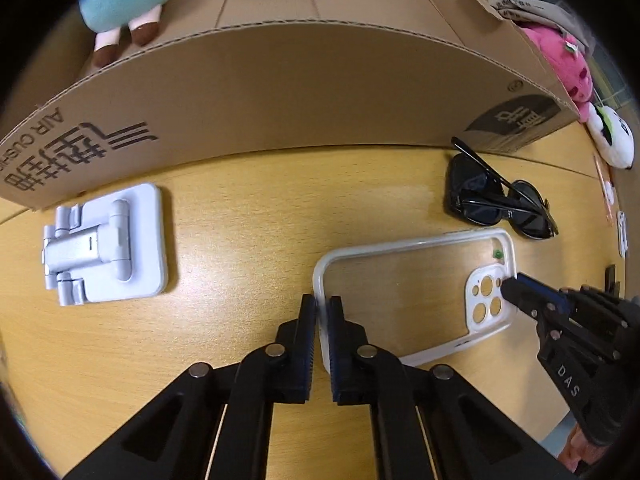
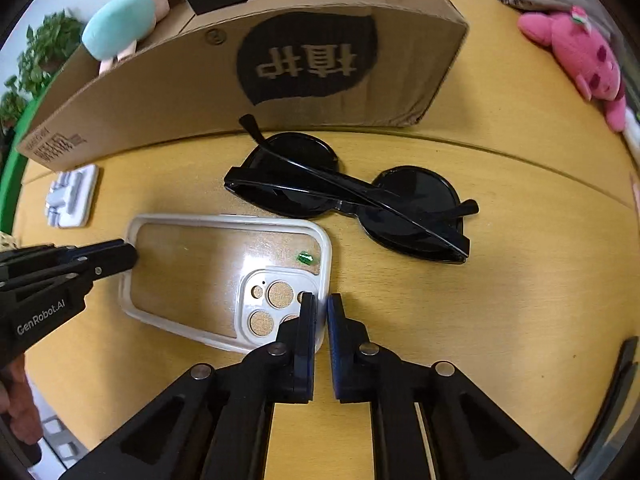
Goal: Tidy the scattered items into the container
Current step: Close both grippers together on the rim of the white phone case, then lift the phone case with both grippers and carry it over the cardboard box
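Glossy wooden tabletop (image 2: 500, 300), leafy green plant (image 2: 44, 52) beyond its edge

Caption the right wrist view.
Both grippers, right gripper and left gripper, shut on the phone case rims beside sunglasses.

"AIR CUSH…", cut off, printed upside down beside large black characters on cardboard box (image 1: 280, 80) wall. "DAS" on right claw (image 1: 510, 286) body. "GenRobot.AI" on left claw (image 2: 130, 254) body. Two pale characters, inverted, in black patch on box end; small-print label illegible.
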The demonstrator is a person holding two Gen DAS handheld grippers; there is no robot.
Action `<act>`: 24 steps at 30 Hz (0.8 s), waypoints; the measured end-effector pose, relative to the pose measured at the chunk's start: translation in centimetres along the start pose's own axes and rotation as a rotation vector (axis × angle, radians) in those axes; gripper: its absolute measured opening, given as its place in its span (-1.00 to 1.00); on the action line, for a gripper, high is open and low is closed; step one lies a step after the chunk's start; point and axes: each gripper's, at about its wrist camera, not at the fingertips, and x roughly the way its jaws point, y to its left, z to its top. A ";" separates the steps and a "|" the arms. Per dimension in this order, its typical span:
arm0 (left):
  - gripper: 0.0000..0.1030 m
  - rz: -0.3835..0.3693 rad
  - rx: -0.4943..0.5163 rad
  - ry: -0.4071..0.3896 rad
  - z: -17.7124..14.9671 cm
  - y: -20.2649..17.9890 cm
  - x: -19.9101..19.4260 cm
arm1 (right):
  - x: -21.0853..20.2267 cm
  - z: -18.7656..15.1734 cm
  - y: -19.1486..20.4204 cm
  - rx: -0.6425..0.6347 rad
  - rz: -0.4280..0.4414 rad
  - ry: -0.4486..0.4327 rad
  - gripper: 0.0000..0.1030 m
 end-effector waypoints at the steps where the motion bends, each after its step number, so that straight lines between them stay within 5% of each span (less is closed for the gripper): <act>1: -0.92 -0.014 -0.014 -0.006 -0.1 0.3 -0.4 | -0.1 -0.1 -0.1 0.015 0.015 0.007 -0.88; 7: -0.92 -0.025 0.040 -0.113 -0.6 -0.2 -7.5 | -5.0 -0.9 -0.3 0.068 0.074 -0.048 -0.88; 18: -0.92 -0.006 0.045 -0.463 1.2 -1.4 -30.6 | -30.0 2.9 4.7 -0.005 0.143 -0.511 -0.88; 24: -0.92 0.006 0.054 -0.629 0.6 -2.1 -39.7 | -38.6 4.1 7.2 -0.073 0.168 -0.675 -0.88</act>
